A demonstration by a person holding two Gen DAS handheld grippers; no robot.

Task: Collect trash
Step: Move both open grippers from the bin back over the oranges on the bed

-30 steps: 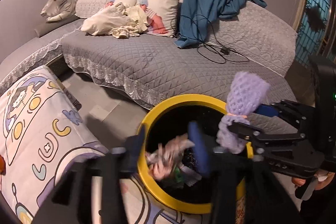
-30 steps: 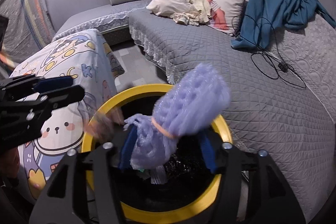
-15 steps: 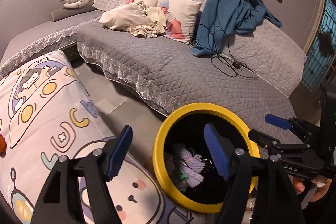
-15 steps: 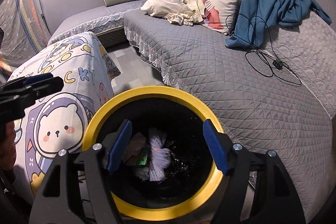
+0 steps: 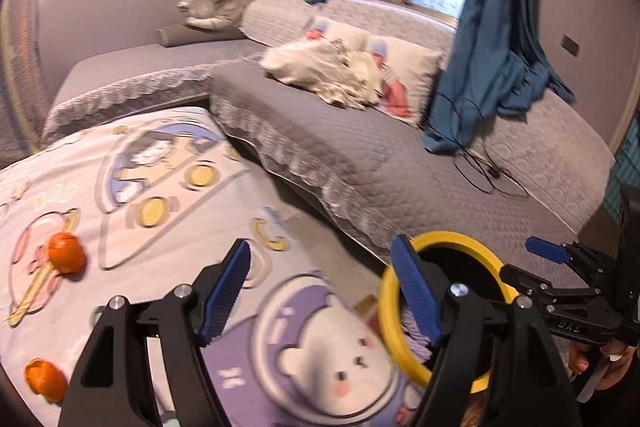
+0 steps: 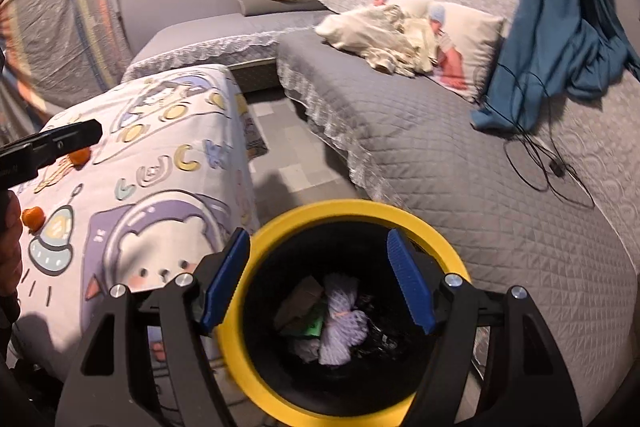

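A black bin with a yellow rim [image 6: 436, 231] stands on the floor; it also shows in the left wrist view [image 5: 386, 301]. Inside lie a purple foam net [image 6: 340, 327], brown paper and green scraps. My right gripper [image 6: 318, 281] is open and empty right above the bin. My left gripper [image 5: 322, 291] is open and empty over the cartoon-print cloth [image 5: 132, 187]. Two orange peel pieces lie on that cloth, one at the left [image 5: 66, 253], one lower left [image 5: 44, 379]. The right gripper shows at the right edge of the left wrist view [image 5: 568, 275].
A grey quilted sofa [image 6: 460, 155] curves behind the bin, with pillows, a cream blanket [image 6: 380, 39], a black cable [image 6: 544, 163] and blue curtains [image 6: 560, 27]. A strip of tiled floor [image 6: 288, 167] lies between cloth-covered table and sofa.
My right gripper opened and dropped the purple foam net into the bin. My left gripper swung left from the bin toward the cloth, bringing the orange peels into view.
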